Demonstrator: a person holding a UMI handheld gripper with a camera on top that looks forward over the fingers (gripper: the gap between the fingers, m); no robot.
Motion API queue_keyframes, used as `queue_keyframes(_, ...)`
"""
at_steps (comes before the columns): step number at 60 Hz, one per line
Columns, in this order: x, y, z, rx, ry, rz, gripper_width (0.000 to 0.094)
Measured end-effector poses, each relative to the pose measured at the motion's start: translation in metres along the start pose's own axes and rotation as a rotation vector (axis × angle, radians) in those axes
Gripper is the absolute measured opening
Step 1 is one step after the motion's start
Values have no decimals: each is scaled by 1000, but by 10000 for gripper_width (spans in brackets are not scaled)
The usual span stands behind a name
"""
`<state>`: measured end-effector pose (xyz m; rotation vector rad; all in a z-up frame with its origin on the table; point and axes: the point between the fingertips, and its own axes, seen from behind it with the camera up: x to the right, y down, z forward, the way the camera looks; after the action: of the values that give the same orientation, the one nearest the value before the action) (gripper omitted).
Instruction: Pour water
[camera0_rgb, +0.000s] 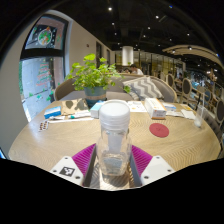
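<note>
Clamping both magenta pads (84, 157) against a clear plastic white-capped bottle (114, 135), the gripper (113, 160) holds it upright above the round wooden table (60, 135).

This looks like an open-plan office or co-working lounge. A round wooden counter (40, 145) carries scattered papers (160, 108) and a potted green plant (95, 75) at its far side. Chairs (150, 88) stand beyond it, a framed poster (42, 38) hangs on the left wall, and a dark ceiling with spotlights (110, 9) runs back over more seating on the far right
</note>
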<state>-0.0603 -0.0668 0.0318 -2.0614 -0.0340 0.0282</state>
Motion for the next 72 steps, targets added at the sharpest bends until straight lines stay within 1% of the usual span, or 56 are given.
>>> queue_keyframes(3,2,-2,3,12,11,-14,486)
queue_keyframes(7,-1,-3,5,17,3,-9,463)
queue_keyframes(12,2,-4,4,14,17,-28,424)
queue_keyframes(17,-1,-8,2,-4,22,-50,397)
queue_keyframes(25,17,-30,-8,-24,85,-123,397)
queue_keyframes(29,39,-51,-14,-15,147,-159,397)
queue_keyframes(36,85,-90,-16,-24,239,-274,399)
queue_keyframes(40,113,-117,-14,-18,314,-368,399)
queue_keyframes(44,137,-145,-7,-21,378,-501,401)
queue_keyframes(49,155,-183,7,-3,455,-724,399)
queue_keyframes(53,160,-208,21,15,520,-940,397)
queue_keyframes(57,155,-226,36,33,553,-1156,396)
queue_keyframes(62,146,-234,53,33,595,-1429,397)
queue_keyframes(69,137,-222,71,-20,598,-1692,398)
queue_keyframes(72,134,-218,76,-29,609,-1783,400)
